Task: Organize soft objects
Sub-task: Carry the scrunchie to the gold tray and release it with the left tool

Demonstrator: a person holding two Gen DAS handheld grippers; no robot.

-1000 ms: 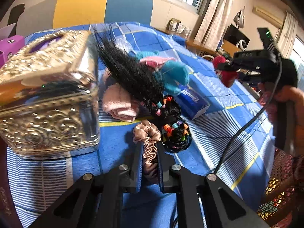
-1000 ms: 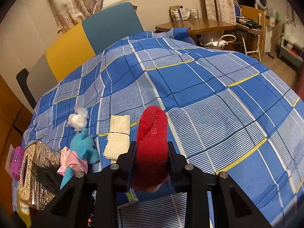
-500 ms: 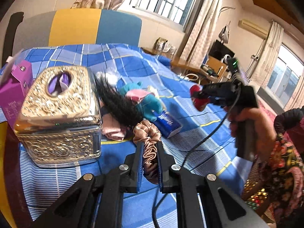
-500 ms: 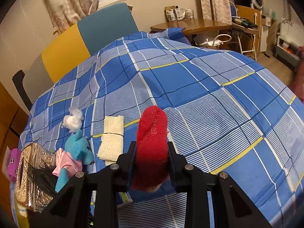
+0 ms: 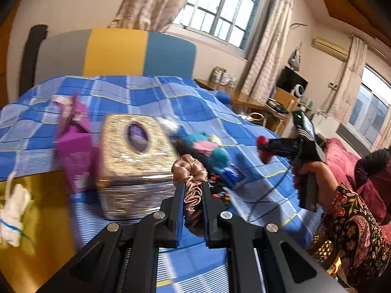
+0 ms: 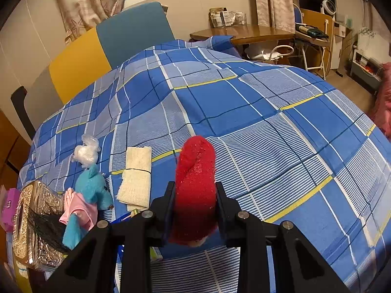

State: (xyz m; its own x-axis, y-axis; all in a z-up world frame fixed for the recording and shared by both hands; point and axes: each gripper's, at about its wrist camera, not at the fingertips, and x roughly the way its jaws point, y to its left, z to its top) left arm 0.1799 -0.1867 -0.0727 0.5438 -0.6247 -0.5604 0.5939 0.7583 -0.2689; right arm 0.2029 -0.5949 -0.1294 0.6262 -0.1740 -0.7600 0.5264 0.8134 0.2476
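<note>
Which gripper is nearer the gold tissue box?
Left. The left gripper, holding the scrunchie, is right beside the gold tissue box; the right gripper, holding the red sock, is farther across the bed.

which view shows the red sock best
The right wrist view: the red sock fills the centre, sharp, clamped in the right gripper. In the left wrist view it is only a small, blurred red bit at that gripper's tip, far right.
</note>
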